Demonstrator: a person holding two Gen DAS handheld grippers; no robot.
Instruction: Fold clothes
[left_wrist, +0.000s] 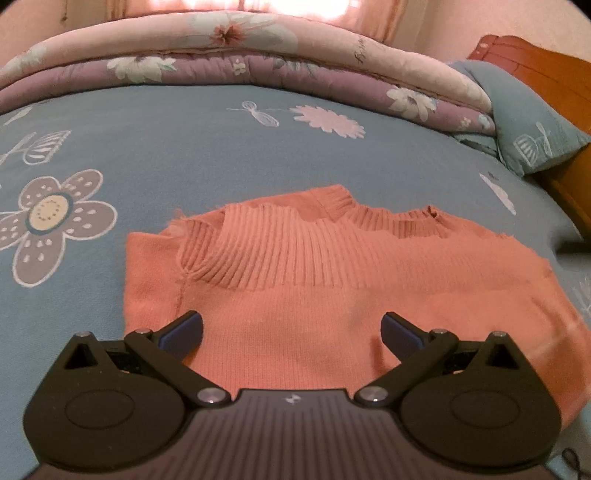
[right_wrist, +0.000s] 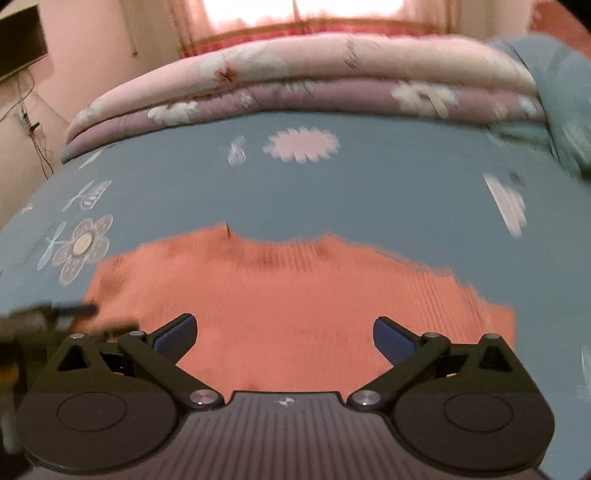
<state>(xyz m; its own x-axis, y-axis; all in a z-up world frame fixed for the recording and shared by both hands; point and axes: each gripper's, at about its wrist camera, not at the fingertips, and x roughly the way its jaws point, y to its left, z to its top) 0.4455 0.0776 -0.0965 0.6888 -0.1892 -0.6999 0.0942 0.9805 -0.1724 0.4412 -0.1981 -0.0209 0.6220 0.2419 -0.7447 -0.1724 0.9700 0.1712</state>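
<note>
The orange sweater (left_wrist: 332, 295) lies partly folded on the blue bed sheet (left_wrist: 166, 147), its ribbed part on top. The left tongs (left_wrist: 291, 332) and the right tongs (right_wrist: 284, 334) both hang over it, wide open and holding nothing. For the next fold, each should probably pinch a near corner, lift together, and lay it flat with edges matching.

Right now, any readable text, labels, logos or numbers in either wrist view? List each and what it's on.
Cursive script on the pink floral quilt: starts with something like "Br", the rest too small and curved to read; in the right wrist view it is blurred out.
Small pale emblem on the left gripper body: a logo mark, no letters.
Same emblem on the right gripper body: no letters.
Orange sweater and blue bedsheet: no text, only flower prints on the sheet.
</note>
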